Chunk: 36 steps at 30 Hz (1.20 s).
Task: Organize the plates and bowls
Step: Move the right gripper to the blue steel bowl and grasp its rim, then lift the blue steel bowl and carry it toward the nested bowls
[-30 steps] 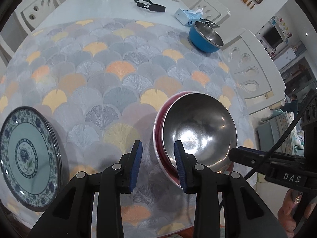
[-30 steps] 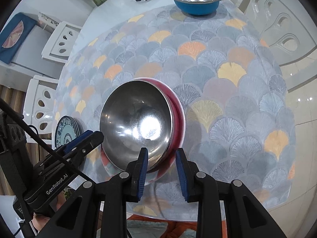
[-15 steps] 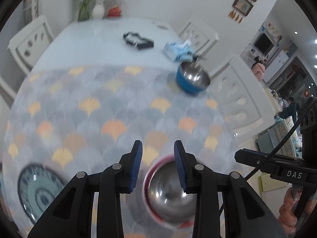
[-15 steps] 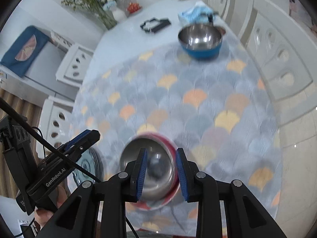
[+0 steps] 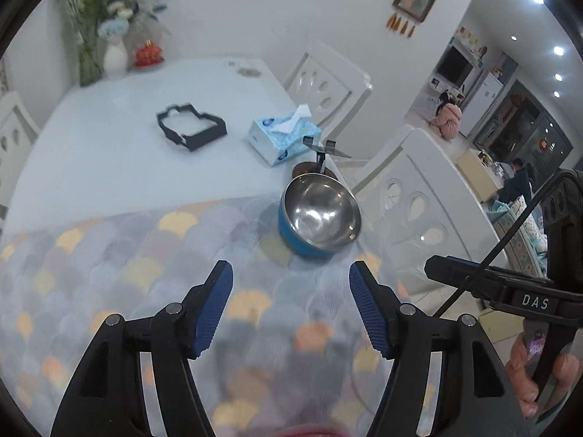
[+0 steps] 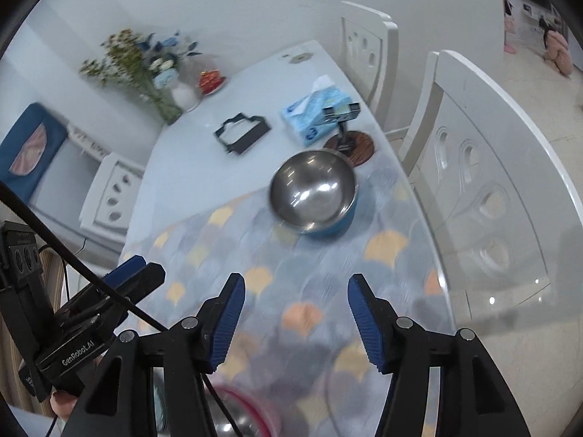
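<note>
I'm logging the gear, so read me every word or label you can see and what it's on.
"DAS": on the right gripper, seen from the left wrist.
"GenRobot.AI": on the left gripper, seen from the right wrist.
Tissue box: round blue logos, too small to read.
Nothing readable on the blue bowl.

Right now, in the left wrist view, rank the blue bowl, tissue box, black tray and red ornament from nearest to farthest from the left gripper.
1. Blue bowl, just ahead of the left gripper, slightly right.
2. Tissue box, beyond the bowl.
3. Black tray, left of the box; close call with it.
4. Red ornament, far end by the vase.
</note>
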### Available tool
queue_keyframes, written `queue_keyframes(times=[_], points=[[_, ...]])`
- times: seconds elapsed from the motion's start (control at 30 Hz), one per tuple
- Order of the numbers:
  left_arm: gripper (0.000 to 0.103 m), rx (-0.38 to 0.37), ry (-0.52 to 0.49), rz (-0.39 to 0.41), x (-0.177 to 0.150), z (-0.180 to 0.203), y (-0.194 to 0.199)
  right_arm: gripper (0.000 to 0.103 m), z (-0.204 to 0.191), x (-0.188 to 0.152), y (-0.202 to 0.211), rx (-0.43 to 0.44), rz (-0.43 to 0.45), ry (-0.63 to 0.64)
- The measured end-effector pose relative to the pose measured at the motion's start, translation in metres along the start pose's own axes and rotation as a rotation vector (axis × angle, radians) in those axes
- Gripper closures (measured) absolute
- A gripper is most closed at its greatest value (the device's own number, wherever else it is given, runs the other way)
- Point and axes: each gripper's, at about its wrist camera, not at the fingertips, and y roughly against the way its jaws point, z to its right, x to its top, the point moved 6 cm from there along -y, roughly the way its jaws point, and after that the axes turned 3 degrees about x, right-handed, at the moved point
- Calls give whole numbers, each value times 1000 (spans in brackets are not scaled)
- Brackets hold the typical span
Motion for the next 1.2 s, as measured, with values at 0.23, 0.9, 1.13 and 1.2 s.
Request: queue_keyframes(times=[0.23, 0.9, 1.13, 1.2], points=[[45, -25, 40, -112, 25, -4, -98, 46, 37, 44, -71, -19, -45, -44], [80, -74, 70, -204, 20, 1, -179, 79, 72, 43, -149, -2, -114, -106], [80, -86, 65, -189, 19, 4, -158, 79, 61, 39, -137, -18, -114, -109], [80, -94, 74, -182, 17, 4, -148, 79, 53, 37, -124, -23, -105, -93]])
